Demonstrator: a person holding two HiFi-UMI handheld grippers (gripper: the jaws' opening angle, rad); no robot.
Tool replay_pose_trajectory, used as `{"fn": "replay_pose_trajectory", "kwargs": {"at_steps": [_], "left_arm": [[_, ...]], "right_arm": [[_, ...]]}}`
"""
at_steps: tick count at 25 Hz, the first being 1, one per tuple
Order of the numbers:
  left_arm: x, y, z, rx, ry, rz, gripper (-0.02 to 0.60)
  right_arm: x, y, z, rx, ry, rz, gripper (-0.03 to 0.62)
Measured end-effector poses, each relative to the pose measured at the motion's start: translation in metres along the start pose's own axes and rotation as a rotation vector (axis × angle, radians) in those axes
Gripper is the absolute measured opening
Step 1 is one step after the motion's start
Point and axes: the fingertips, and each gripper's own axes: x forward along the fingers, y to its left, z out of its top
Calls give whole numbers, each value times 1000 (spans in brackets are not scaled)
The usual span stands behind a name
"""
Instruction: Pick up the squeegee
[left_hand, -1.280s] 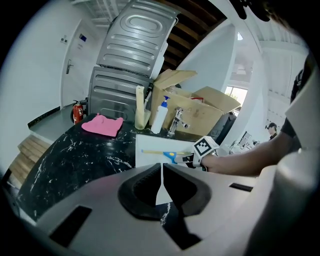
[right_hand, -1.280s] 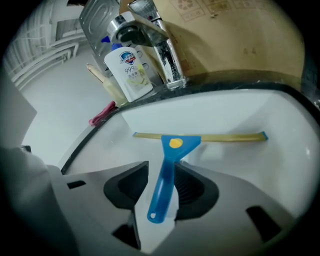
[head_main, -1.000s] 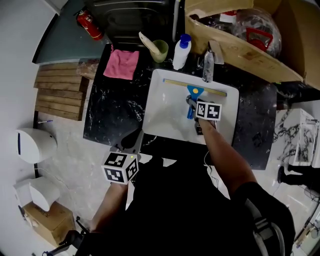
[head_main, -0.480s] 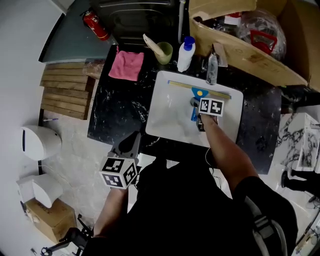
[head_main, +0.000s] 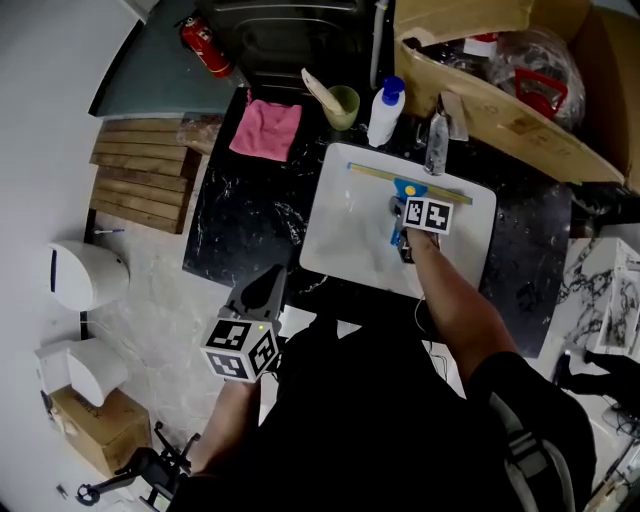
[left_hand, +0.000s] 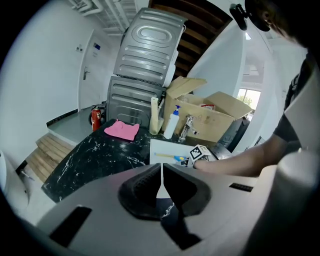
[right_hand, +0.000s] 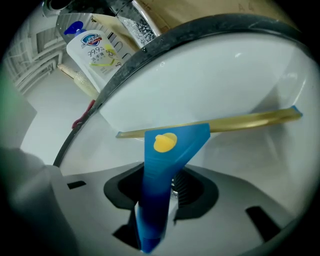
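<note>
The squeegee (head_main: 404, 189), with a blue handle and a yellow blade, lies in the white sink (head_main: 345, 230). My right gripper (head_main: 400, 228) reaches down into the sink over the handle. In the right gripper view the handle of the squeegee (right_hand: 167, 145) runs between the two jaws of the right gripper (right_hand: 160, 187). The jaws have just been closing around it, and I see no firm press on it, so I read them as open. My left gripper (head_main: 262, 290) hangs shut in front of the counter, its pads (left_hand: 150, 182) meeting with nothing between them.
Behind the sink on the black marble counter (head_main: 240, 220) are a pink cloth (head_main: 266, 130), a green cup (head_main: 343, 103), a white bottle (head_main: 387, 110) and the tap (head_main: 436, 135). A cardboard box (head_main: 520, 90) stands at the back right, wooden steps (head_main: 140, 190) at the left.
The right gripper has sunk lower into the sink onto the squeegee handle. The left gripper has drifted a little in front of the counter, still shut.
</note>
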Motion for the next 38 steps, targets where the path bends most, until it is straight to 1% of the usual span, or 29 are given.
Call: {"fn": "replay_pose_trajectory", "kwargs": {"at_steps": [9,13,15,17,19,22,23,26,31,33,38], "left_arm": [[-2,8,1,-4,-6,14,26],[-4,7,-1,-1,-6,16,26],[-6,8,-1,5,-7,21,26],[-8,9,-2,7,-9,24,25],[-11,9,-2,6,-10,27,26],[-16,11,-3,4,-15,34,25],[-18,13,-4,3,-16,38,25],[-25,17,-6,5,-16,48,26],[-33,22,-11,17,-15,39,25],[-34,25,-13,25,-11,27,26],[-29,25,-9,55,-16,-33,25]], "right_arm": [[11,-3,-2,27,8,-4,168],[17,-6,-5,53,27,7,199],[20,-7,-8,32,50,1,221],[23,-6,-10,1,73,-9,218],[26,-5,-11,-25,87,-16,196],[28,-3,-11,-21,84,-16,131],[28,-2,-11,-13,81,-13,107],[30,2,-11,2,75,-11,9],[26,5,-8,-24,62,7,9],[20,8,-6,-13,46,18,9],[-5,17,0,4,-6,34,9]]}}
